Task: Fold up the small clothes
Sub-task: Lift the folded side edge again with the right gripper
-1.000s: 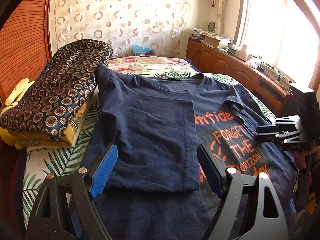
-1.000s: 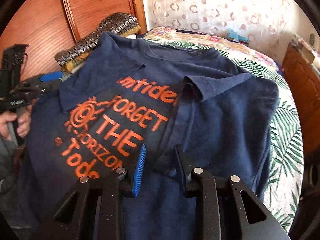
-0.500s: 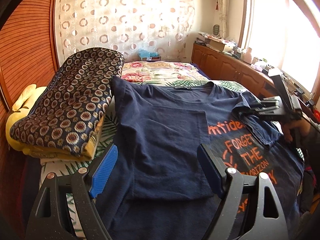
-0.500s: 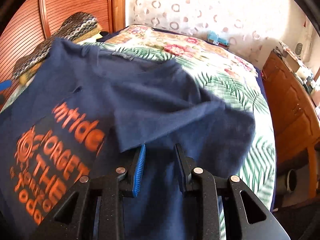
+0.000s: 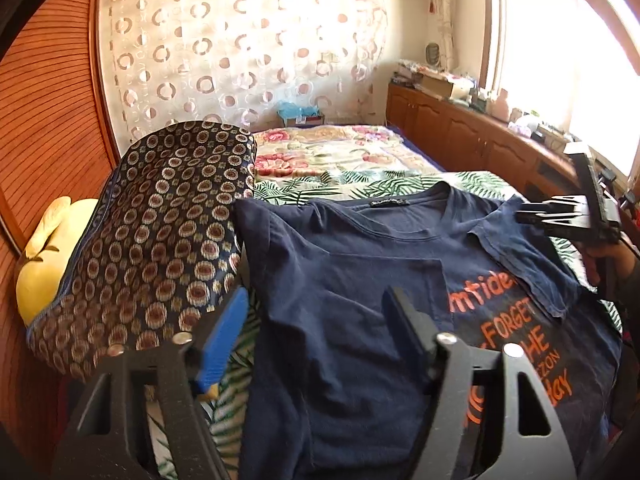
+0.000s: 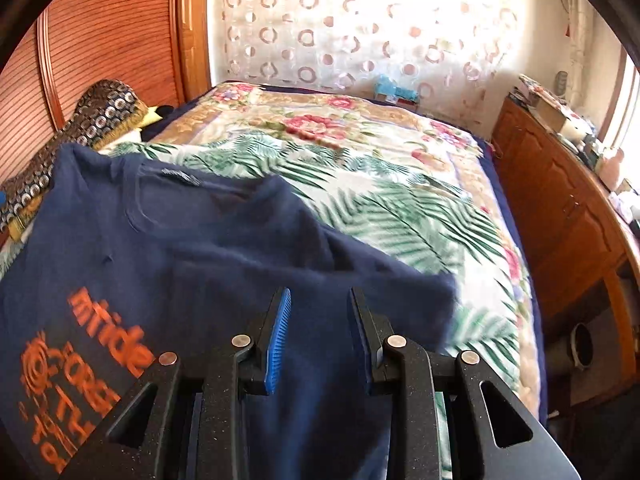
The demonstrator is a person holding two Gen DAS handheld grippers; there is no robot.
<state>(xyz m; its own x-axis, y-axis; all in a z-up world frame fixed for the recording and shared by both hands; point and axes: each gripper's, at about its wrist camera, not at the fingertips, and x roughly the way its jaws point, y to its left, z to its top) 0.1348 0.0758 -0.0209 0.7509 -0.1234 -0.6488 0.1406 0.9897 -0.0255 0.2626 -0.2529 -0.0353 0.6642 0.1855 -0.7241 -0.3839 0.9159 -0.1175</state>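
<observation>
A navy T-shirt with orange print (image 5: 360,280) lies face up on the bed, its left side folded in over the chest. It also shows in the right wrist view (image 6: 180,248). My left gripper (image 5: 316,316) is open and empty above the shirt's left folded edge. My right gripper (image 6: 318,312) is partly open with nothing between its pads, above the shirt's right sleeve area. In the left wrist view the right gripper (image 5: 560,216) hovers over the right sleeve (image 5: 524,256), which lies folded onto the print.
A patterned brown cushion (image 5: 160,240) on a yellow pillow (image 5: 44,264) lies left of the shirt. The bedcover (image 6: 400,208) with palm leaves and flowers stretches beyond. Wooden cabinets (image 6: 568,220) stand on the right, a slatted headboard (image 5: 44,120) on the left.
Both grippers have moved toward the shirt's collar end. The right gripper swung away from the print toward the right sleeve. The left gripper shifted left toward the cushion, staying open.
</observation>
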